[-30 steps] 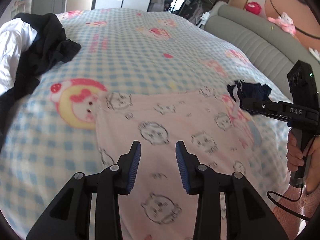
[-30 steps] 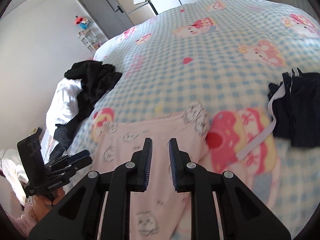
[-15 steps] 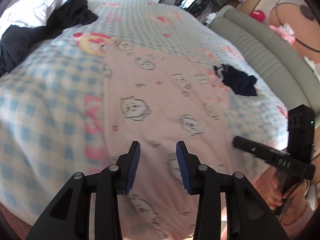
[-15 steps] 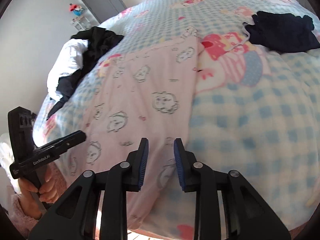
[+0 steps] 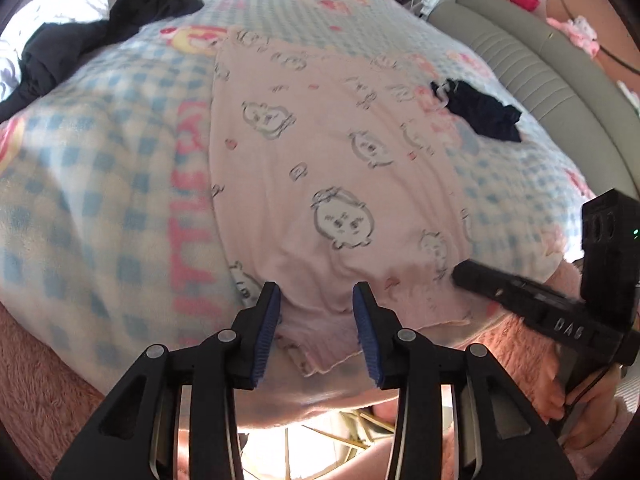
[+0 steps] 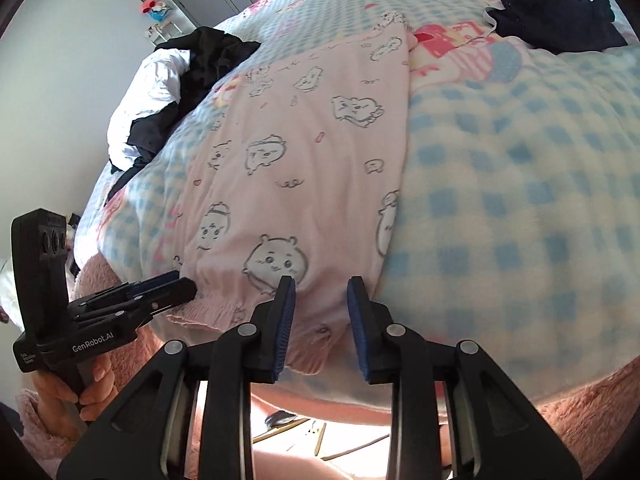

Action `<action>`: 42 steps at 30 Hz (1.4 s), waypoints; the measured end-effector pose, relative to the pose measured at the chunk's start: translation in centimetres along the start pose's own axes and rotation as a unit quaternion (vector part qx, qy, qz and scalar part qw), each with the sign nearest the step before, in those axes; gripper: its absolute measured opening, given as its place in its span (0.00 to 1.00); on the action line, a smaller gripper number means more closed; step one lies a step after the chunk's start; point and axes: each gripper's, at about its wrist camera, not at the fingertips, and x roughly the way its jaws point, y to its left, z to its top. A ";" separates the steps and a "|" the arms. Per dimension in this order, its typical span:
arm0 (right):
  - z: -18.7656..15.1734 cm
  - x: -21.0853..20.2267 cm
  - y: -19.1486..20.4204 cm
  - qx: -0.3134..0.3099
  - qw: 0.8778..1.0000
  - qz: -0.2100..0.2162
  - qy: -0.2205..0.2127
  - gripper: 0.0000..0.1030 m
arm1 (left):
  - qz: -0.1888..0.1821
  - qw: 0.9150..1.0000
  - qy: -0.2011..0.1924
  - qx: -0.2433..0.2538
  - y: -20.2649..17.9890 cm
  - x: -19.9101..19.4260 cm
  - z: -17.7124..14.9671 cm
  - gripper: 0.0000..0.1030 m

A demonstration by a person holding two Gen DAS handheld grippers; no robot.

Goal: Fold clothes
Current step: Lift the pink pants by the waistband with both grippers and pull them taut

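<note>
Pink cartoon-print garment (image 5: pixel 332 184) spread lengthwise on the blue checked bed cover (image 5: pixel 100 184), its near hem hanging just over the bed's front edge. Left gripper (image 5: pixel 316 300) and right gripper (image 6: pixel 320 286) both at that hem, fingers apart with cloth bunched between them, not closed on it. Dark garment (image 6: pixel 556 20) lying apart beyond the pink one's far corner; black-and-white clothes pile (image 5: pixel 80 20) at the cover's left side.

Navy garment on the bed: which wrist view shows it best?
Left wrist: the navy garment lies whole and unobstructed right of the pink pyjama piece. Right wrist shows it at the distorted top-right edge.
</note>
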 end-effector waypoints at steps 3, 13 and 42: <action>-0.1 0.7 1.3 -0.023 1.000 -0.015 0.007 0.35 | 0.028 0.999 0.010 0.021 -0.4 0.7 0.7 0.42; -1.5 0.1 -1.7 0.026 0.999 -0.023 0.028 0.34 | 0.013 0.996 0.066 -0.059 3.3 1.0 -1.6 0.44; -1.2 3.1 -1.4 0.031 0.995 0.079 0.054 0.32 | -0.131 0.976 0.085 -0.150 4.0 5.0 -1.2 0.40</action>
